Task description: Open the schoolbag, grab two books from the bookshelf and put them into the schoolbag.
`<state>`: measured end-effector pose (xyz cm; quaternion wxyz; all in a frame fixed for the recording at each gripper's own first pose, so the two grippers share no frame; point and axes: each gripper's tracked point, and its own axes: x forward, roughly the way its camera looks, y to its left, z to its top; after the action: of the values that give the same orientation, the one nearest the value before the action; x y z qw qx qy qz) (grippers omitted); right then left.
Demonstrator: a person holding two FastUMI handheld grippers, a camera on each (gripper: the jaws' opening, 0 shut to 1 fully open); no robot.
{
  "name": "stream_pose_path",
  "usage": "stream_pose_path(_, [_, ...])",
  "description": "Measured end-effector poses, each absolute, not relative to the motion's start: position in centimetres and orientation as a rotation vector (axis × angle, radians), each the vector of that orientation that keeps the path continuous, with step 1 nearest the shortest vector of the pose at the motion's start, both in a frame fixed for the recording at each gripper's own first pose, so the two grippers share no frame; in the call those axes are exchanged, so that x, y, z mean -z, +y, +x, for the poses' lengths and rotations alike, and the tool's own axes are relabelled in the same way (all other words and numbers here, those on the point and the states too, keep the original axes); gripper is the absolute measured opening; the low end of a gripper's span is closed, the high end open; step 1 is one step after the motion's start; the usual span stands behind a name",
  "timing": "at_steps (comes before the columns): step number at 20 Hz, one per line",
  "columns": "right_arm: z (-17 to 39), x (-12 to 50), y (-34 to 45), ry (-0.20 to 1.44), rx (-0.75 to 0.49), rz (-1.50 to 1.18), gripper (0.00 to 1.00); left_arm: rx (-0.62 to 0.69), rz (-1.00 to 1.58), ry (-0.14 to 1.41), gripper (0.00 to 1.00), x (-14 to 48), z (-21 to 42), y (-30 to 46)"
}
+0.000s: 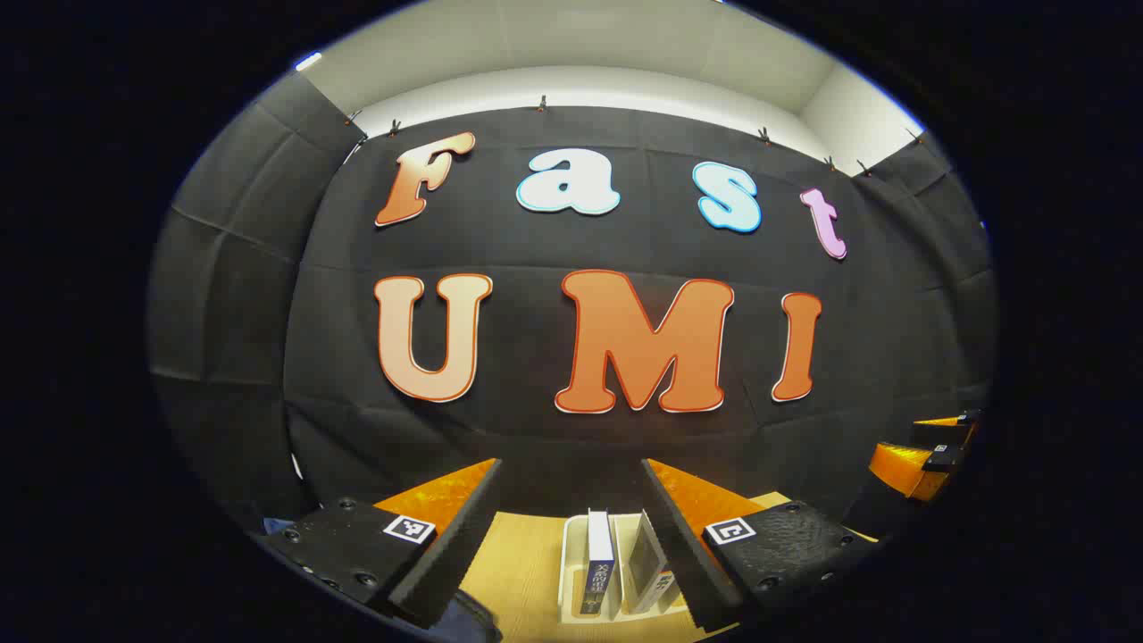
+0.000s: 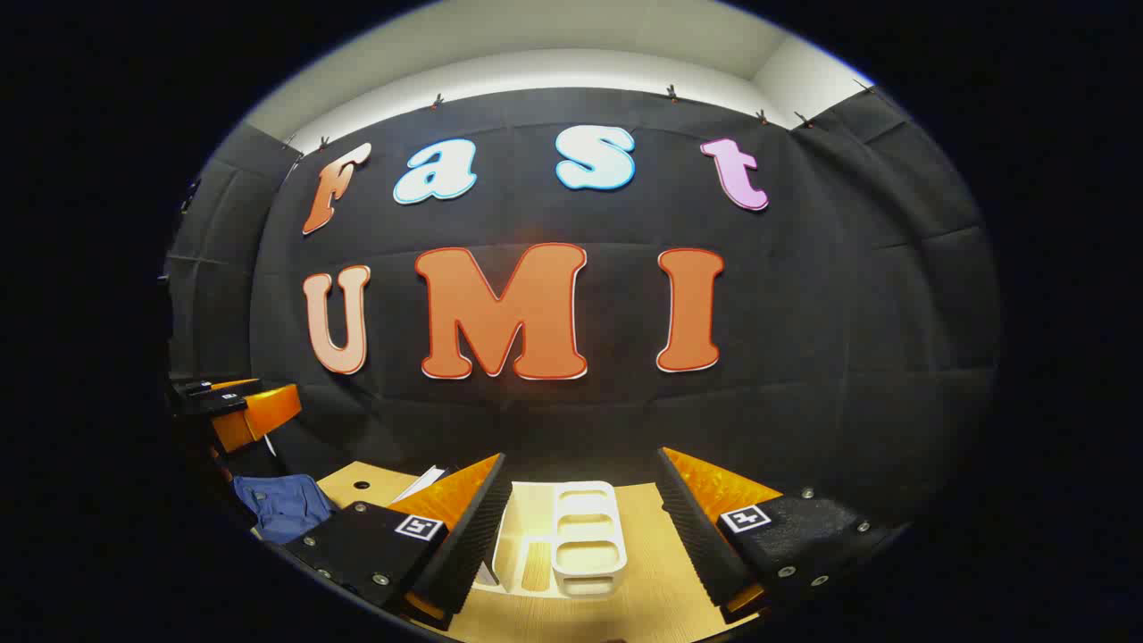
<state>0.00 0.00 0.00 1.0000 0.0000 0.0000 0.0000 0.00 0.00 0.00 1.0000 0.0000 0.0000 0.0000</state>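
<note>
Both grippers hung above the table, left gripper (image 1: 571, 527) and right gripper (image 2: 580, 527) with jaws wide, holding nothing. Two books (image 1: 600, 563) stood in the white bookshelf (image 2: 585, 540); the blue schoolbag (image 2: 284, 505) lay left. Risk: the leaning book could tip if nudged.

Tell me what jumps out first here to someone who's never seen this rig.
The white book rack on the wooden table, low and centred between the right gripper fingers. In the left gripper view, two books stand upright in that rack, framed by the open left gripper. A blue schoolbag lies at the table's left edge in the right gripper view, below the other gripper.
</note>
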Motion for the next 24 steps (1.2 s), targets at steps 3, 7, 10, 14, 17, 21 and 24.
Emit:
stream_pose_path(3, [1.0, -0.4, 0.3, -0.024, -0.01, -0.006, 0.97, -0.007, -0.009, 0.025, 0.94, 1.8, -0.2, -0.4])
stream_pose_path(7, [2.0, -2.1, 1.3, -0.106, 0.023, -0.031, 0.96, 0.031, 0.036, 0.003, 0.93, 1.6, 0.8, 0.4])
stream_pose_path(10, [2.8, -2.4, 2.6, -0.119, 0.024, -0.022, 0.96, 0.065, 0.031, -0.005, 0.93, 2.0, 1.3, 0.6])
stream_pose_path(14, [3.7, -1.8, 4.7, -0.096, 0.003, 0.008, 0.97, 0.098, 0.037, 0.018, 0.93, 3.0, 2.3, 1.0])
stream_pose_path(17, [4.3, -2.2, 5.4, -0.111, 0.002, 0.002, 0.97, 0.107, 0.04, 0.019, 0.93, 3.2, 2.5, 1.4])
stream_pose_path(21, [4.5, -1.7, 7.3, -0.092, -0.049, 0.018, 0.97, 0.102, 0.02, 0.029, 0.94, 3.6, 2.3, 2.1])
stream_pose_path(24, [4.2, -2.4, 8.4, -0.12, -0.079, -0.001, 0.96, 0.079, 0.014, 0.024, 0.94, 3.4, 2.0, 2.9])
